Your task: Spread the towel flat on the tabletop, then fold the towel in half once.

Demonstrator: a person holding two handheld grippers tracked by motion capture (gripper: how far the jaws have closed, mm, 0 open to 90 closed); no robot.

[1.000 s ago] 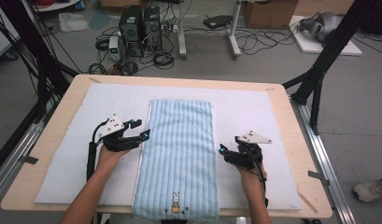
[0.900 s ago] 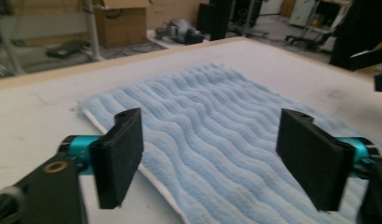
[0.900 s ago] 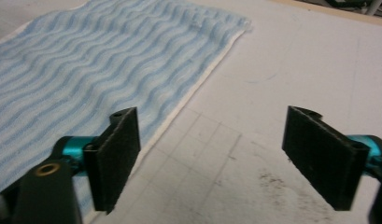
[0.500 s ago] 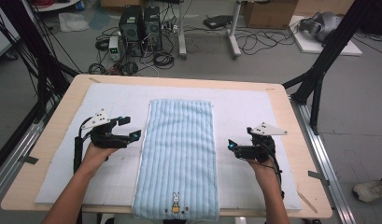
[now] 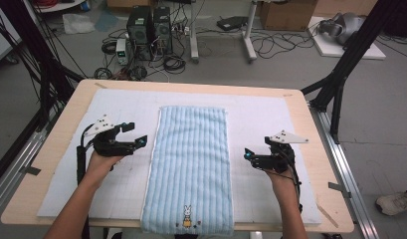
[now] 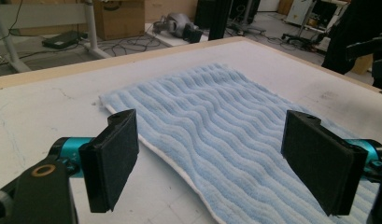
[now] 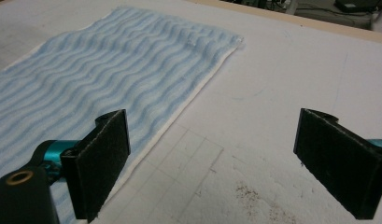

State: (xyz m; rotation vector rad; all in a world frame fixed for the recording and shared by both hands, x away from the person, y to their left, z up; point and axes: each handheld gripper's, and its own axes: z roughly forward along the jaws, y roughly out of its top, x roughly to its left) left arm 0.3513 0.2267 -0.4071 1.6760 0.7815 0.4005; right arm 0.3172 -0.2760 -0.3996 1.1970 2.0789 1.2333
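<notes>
Both grippers withdrew; towel rabbit overhead.

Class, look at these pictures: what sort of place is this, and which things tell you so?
Probably a lab or workshop. Computer towers and loose cables sit on the bare floor, black frame struts flank the table, and cardboard boxes stand behind.

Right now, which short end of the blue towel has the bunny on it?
The near end of the blue striped towel, hanging at the table's front edge by the person. The bunny embroidery sits there; the far end is plain.
</notes>
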